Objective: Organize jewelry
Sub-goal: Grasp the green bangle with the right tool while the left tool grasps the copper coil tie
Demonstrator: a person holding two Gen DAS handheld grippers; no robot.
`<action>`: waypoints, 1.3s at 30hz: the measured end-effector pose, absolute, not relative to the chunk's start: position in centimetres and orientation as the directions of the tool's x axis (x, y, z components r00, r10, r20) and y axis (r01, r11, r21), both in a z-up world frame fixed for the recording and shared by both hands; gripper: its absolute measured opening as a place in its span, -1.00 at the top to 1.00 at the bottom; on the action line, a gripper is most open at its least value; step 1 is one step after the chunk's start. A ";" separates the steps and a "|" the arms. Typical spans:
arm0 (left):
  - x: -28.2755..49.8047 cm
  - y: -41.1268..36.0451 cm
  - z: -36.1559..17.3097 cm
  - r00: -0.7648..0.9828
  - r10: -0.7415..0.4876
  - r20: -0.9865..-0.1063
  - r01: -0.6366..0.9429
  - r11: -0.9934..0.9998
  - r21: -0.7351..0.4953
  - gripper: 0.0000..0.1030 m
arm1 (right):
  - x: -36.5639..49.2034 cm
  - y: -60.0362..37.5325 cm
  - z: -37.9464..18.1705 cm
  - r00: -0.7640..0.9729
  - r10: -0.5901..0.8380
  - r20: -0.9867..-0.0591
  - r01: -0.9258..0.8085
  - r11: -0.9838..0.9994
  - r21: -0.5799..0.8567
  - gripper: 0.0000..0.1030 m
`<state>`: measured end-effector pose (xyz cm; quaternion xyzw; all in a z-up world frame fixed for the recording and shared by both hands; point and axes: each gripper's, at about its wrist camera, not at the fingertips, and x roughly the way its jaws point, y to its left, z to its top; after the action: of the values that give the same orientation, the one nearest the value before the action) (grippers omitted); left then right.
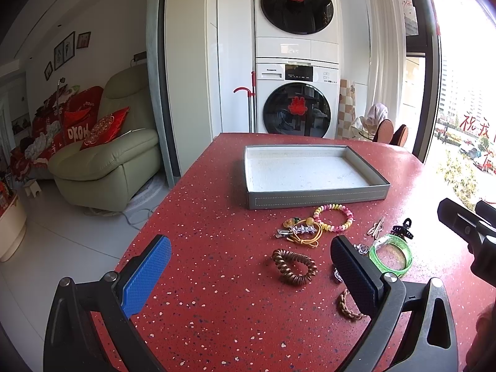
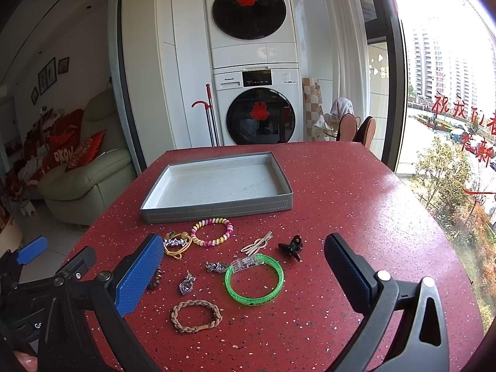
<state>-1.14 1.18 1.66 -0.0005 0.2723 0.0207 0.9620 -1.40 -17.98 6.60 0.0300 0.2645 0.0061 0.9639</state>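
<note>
We work over a red speckled desk (image 2: 356, 192), glossy, with pale flecks. On it sits a shallow grey tray (image 2: 217, 209) with a white floor, nothing in it. The jewelry lies loose on the desk just in front of the tray: a pastel bead bracelet (image 2: 211, 232), a yellow cord tie with a star clip (image 2: 177, 243), a pale hairpin (image 2: 257, 243), a black claw clip (image 2: 291, 247), a green bangle (image 2: 254, 279), two small silver charms (image 2: 216, 267), a braided tan bracelet (image 2: 196, 315).

Behind the desk stand two stacked white washing machines (image 1: 296, 102), a red-handled mop (image 1: 250, 102) beside them, a pale green armchair (image 1: 105, 161) with red cushions to the left, and a large window (image 2: 449, 124) with red lettering to the right.

Left gripper (image 1: 251, 276): jaws wide apart, holding nothing, above the desk; a brown coil hair tie (image 1: 294, 266) lies between its fingers. Right gripper (image 2: 245, 274): jaws wide apart, also holding nothing, with the green bangle and charms lying between them.

Hard to see: in the right wrist view the coil tie is mostly hidden behind the blue finger pad (image 2: 139, 279). In the left wrist view the braided bracelet and one charm are partly covered by the dark finger. The charms' shapes are too small to make out. The right gripper's body is cut off at the left view's edge.
</note>
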 end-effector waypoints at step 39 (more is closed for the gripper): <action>10.0 1.7 -6.4 0.515 -0.143 -0.845 0.085 0.990 -0.116 -0.75 | 7.6 -21.9 -3.6 0.469 -0.102 -0.877 0.157 0.987 -0.031 -0.36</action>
<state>9.98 1.70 -6.36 -0.0298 0.4879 -0.0656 0.8699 7.61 -21.92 -3.57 0.0268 0.5097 -0.0757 0.8566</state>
